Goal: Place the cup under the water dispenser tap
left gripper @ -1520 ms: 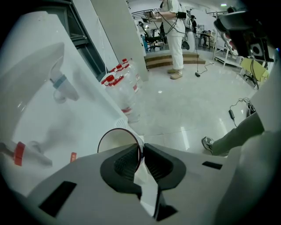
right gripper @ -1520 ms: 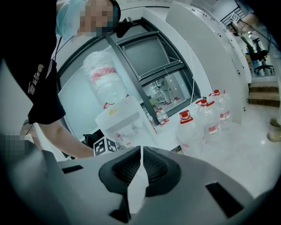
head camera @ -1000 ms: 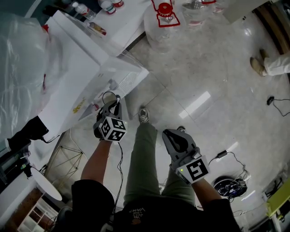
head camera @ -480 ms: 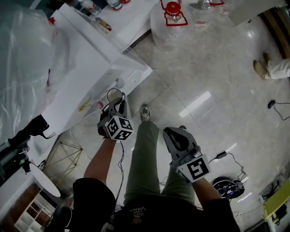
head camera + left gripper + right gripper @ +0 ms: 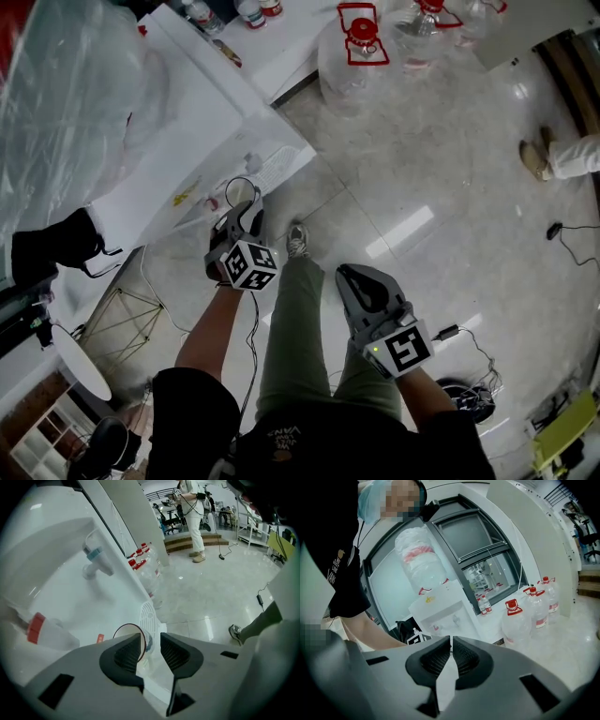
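The left gripper's (image 5: 149, 644) fingers, just opened, stand apart at the paper cup (image 5: 127, 631) without pressing it. The cup rests on the water dispenser's (image 5: 70, 588) drip tray (image 5: 149, 613), below the blue tap (image 5: 96, 557). The right gripper's (image 5: 451, 644) fingers are together, empty.

Cup (image 5: 128, 630): clear plastic with a thin dark rim and a bluish mark on the wall. It stands upright on the dispenser's white slotted drip tray (image 5: 149, 617), mouth toward my camera. The blue tap (image 5: 96, 557) is up in the recess and the red tap (image 5: 36, 627) is off to the side. I can't tell which it lines up under. My left claw (image 5: 150, 633) has just been opening; the cup's edge is in the gap, pads not pressing.
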Motion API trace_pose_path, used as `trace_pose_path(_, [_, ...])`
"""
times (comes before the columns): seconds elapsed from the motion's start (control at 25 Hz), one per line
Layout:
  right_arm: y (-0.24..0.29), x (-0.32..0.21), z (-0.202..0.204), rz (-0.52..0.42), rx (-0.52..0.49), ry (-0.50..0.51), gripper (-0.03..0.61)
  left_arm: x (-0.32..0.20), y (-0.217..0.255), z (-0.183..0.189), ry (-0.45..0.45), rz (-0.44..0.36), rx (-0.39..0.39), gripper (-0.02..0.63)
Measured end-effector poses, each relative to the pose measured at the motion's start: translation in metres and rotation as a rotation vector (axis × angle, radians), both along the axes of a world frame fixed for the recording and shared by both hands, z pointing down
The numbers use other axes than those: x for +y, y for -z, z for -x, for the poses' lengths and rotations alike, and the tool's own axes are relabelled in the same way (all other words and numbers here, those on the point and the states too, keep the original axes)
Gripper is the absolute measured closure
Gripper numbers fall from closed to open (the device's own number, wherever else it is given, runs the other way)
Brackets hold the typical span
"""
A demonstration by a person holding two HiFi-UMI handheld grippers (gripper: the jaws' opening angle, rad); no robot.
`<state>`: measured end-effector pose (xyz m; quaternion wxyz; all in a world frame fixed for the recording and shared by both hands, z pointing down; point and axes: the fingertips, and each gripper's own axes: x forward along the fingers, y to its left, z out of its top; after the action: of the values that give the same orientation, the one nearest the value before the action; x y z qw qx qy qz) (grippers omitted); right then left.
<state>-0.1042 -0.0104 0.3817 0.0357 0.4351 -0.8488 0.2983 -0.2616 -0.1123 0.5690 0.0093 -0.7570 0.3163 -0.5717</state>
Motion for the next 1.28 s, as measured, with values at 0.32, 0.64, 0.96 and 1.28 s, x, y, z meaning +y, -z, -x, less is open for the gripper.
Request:
trace_pose_path(0.32, [0.053,0.017,-0.008,-0.078,0.008,0.017,0.532,0.029,0.064,-0.018,0.066,-0.055,0.097,0.476])
trace_pose_path(0.64, [0.133,0.054,-0.017,-0.145,0.047,0.08,0.532,0.062,0.184,-0.022,0.173,-0.175,0.217,0.477])
trace_pose_path(0.96, [0.19,0.102,-0.031,-0.161,0.068,0.091,0.532,0.109,0.299,-0.038,0.218,-0.314,0.36,0.477])
trace_pose_path(1.28, [0.22,0.133,-0.041,-0.196,0.07,0.087,0.532,0.149,0.369,-0.044,0.284,-0.422,0.488,0.513])
